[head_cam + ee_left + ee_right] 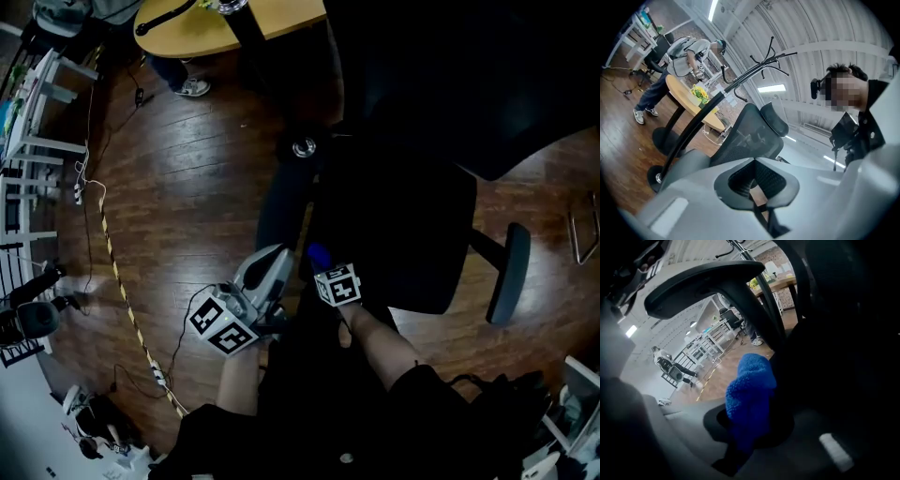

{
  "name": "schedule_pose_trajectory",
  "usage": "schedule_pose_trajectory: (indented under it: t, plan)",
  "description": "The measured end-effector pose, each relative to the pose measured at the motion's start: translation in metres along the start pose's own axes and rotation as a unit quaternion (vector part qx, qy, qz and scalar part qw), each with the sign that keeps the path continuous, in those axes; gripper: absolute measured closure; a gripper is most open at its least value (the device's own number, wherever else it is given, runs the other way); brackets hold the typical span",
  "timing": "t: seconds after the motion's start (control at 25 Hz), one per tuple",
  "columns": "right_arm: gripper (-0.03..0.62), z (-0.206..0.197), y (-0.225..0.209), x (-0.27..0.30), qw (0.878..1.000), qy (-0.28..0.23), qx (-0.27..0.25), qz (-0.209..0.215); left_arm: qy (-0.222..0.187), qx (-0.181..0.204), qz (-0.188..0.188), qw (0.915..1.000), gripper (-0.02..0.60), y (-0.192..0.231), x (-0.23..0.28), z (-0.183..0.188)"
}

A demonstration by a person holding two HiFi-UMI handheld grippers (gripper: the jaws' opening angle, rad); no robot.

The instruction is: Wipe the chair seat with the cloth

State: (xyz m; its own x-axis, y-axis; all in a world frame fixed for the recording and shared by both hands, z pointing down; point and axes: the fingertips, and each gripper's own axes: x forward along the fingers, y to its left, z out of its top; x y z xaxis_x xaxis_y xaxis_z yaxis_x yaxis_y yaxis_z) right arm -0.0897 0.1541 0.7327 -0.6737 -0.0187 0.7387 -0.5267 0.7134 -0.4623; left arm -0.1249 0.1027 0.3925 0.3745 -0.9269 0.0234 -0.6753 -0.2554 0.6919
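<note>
A black office chair stands on the wood floor, its seat (pixel 403 225) in front of me and its backrest (pixel 469 84) beyond. My right gripper (pixel 323 267) is at the seat's near left edge, shut on a fluffy blue cloth (pixel 319 255). In the right gripper view the cloth (pixel 750 390) sticks up from the jaws of the right gripper (pixel 750 427), under the chair's armrest (pixel 708 282). My left gripper (pixel 279 261) hovers left of the chair, jaws together and holding nothing. The left gripper (pixel 757 187) points at the mesh backrest (pixel 750 136).
A round wooden table (pixel 216 28) stands behind the chair, with a person (pixel 679 61) beside it. A coat stand's base (pixel 303 147) sits just left of the seat, and its pole (pixel 693 126) leans across the view. Cables and striped tape (pixel 117 272) cross the floor. White racks (pixel 28 112) line the left.
</note>
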Motion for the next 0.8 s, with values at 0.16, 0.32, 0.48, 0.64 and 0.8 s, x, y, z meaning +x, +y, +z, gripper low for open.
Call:
schedule_pose_trajectory:
  t: [0.16,0.32,0.48,0.64,0.8]
  plan:
    - [0.559,-0.012,-0.018,-0.01,1.0,0.003,0.021,-0.013,0.012,-0.006,-0.019,0.9997,0.58,0.0,0.003,-0.007]
    - [0.559,-0.034,-0.068,-0.046,0.996,0.003,0.057,-0.063,0.034,-0.006,-0.052,0.9981,0.58,-0.011,0.026,-0.015]
    - [0.559,-0.073,-0.141,-0.113,0.982,-0.011,0.13,-0.134,0.062,-0.01,-0.097,0.9933,0.58,-0.032,0.06,-0.031]
    - [0.559,-0.109,-0.198,-0.185,0.957,-0.034,0.207,-0.198,0.098,-0.012,-0.129,0.9867,0.58,-0.048,0.089,-0.052]
    - [0.559,-0.135,-0.228,-0.232,0.943,-0.039,0.238,-0.231,0.125,-0.014,-0.149,0.9807,0.58,-0.059,0.113,-0.072]
